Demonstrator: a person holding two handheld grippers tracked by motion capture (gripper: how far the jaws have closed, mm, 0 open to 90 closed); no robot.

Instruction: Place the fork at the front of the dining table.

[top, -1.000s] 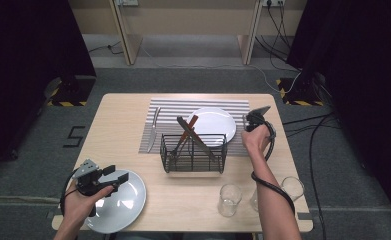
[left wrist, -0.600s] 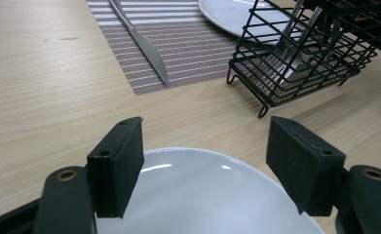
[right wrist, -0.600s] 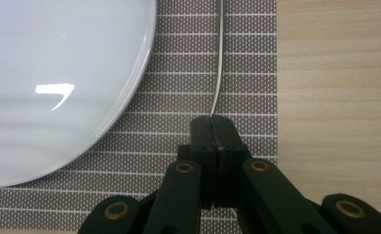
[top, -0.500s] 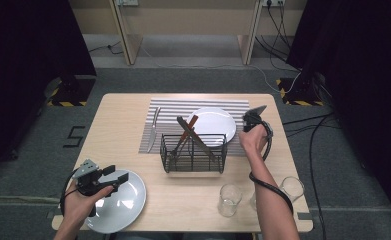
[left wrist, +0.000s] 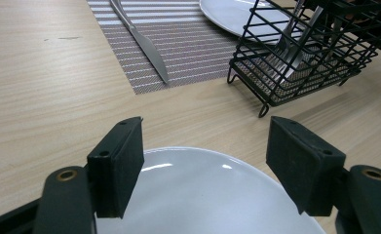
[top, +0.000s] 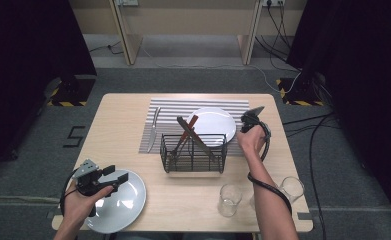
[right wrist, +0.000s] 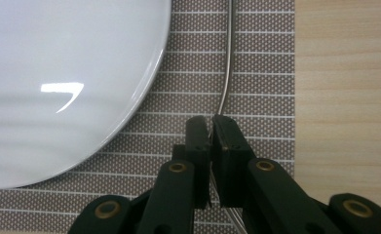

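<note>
My right gripper (right wrist: 211,122) is shut on the thin metal handle of a utensil (right wrist: 228,58). The utensil lies on the striped placemat (right wrist: 256,63), just right of a white plate (right wrist: 66,73), and its far end is out of frame. In the high view, the right gripper (top: 249,120) sits at that plate's (top: 210,122) right edge. My left gripper (left wrist: 205,161) is open, low over a second white plate (left wrist: 202,195) at the table's front left. Nothing sits between its jaws. The high view shows the left gripper (top: 112,179) over the plate's (top: 120,210) near-left rim.
A black wire basket (top: 193,152) holding several utensils stands mid-table, in front of the placemat (top: 168,107). A knife (top: 154,127) lies on the mat's left side. Two clear glasses (top: 229,199) (top: 291,189) stand at the front right near my right forearm.
The right gripper has shifted slightly left, toward the plate's edge on the placemat. The left gripper has stayed open over the front plate.
</note>
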